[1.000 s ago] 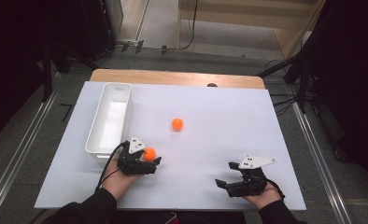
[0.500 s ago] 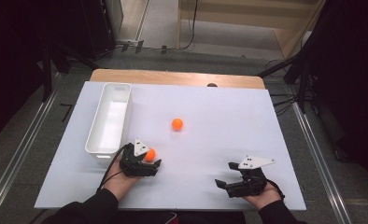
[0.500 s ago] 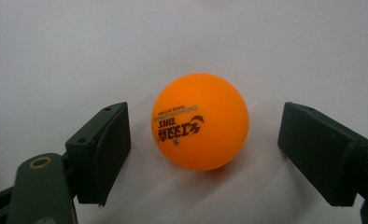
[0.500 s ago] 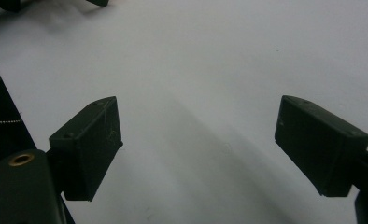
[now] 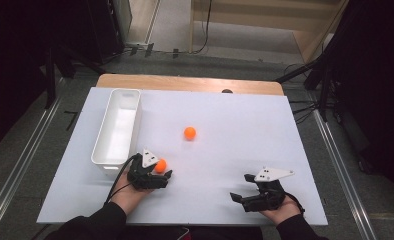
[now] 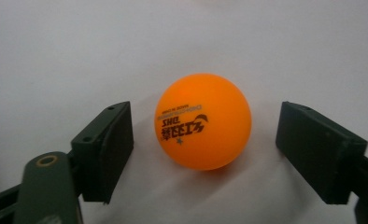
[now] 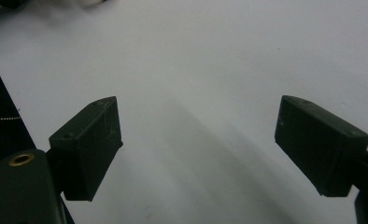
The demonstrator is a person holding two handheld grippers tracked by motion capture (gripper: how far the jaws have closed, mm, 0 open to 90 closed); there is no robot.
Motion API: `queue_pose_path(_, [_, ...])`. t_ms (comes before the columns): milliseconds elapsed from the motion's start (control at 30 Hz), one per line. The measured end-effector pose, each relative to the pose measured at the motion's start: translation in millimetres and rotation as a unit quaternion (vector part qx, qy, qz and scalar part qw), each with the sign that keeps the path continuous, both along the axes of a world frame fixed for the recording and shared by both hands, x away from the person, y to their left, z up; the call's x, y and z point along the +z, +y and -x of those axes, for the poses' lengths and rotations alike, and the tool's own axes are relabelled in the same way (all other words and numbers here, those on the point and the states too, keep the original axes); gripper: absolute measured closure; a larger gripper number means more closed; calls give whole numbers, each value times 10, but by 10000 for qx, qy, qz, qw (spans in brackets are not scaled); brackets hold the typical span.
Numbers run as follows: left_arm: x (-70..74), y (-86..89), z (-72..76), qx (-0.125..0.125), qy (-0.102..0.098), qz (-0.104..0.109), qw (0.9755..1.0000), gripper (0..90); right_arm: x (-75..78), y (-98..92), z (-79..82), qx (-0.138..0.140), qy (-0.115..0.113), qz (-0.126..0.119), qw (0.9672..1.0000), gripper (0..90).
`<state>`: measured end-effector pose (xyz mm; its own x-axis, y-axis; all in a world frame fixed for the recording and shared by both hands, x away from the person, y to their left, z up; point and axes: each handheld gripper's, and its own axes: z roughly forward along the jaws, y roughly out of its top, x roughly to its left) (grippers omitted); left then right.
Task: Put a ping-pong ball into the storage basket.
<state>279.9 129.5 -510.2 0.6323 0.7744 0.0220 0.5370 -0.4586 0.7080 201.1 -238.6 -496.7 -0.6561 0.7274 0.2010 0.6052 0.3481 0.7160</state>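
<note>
Left claw (image 6: 203, 140) straddles near orange ball (image 6: 203, 121) on table (image 5: 225, 125) beside white bin (image 5: 116, 125); jaws just closing, pads not yet touching, likely for binning. Right claw (image 7: 198, 144) parked agape, nothing between. Second ball (image 5: 189, 132) mid-table.

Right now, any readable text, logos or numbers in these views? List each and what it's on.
"DHS", upside down in the left gripper view: dark print on the orange ball between the left gripper jaws.
A star mark beside it, same ball.
A larger row of characters and a small line of print, same ball: upside down, too small to read.
Second orange ball, white bin, white table sheet: no readable text.
</note>
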Motion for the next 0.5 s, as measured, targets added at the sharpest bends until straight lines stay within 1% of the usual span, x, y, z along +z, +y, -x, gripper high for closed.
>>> queue_pose_path(33, [-1, 6, 0, 5, -20, 15, 10000, 263, 0, 0, -1, 8, -9, 3, 10000, 134])
queue_pose_path(100, [2, 2, 16, -44, -50, -26, 10000, 291, -1, 4, -4, 9, -18, 14, 10000, 134])
queue_pose_path(200, [5, -9, 35, -91, -60, 0, 9999, 356, 0, 5, -3, 14, -25, 23, 10000, 134])
queue_pose_path(267, [8, -10, 34, -58, -48, 29, 10000, 373, -1, 5, -3, 14, -26, 19, 10000, 134])
queue_pose_path(333, [14, -6, 32, -15, -26, 40, 10000, 428, -1, 6, 0, -5, -11, 20, 10000, 134])
queue_pose_path(367, [21, 5, 23, 46, -16, 63, 10000, 453, -1, 5, 0, 21, -16, 35, 10000, 134])
queue_pose_path(500, [33, 10, 18, 79, 26, 15, 10000, 495, -2, 10, 0, 45, -3, 44, 10000, 134])
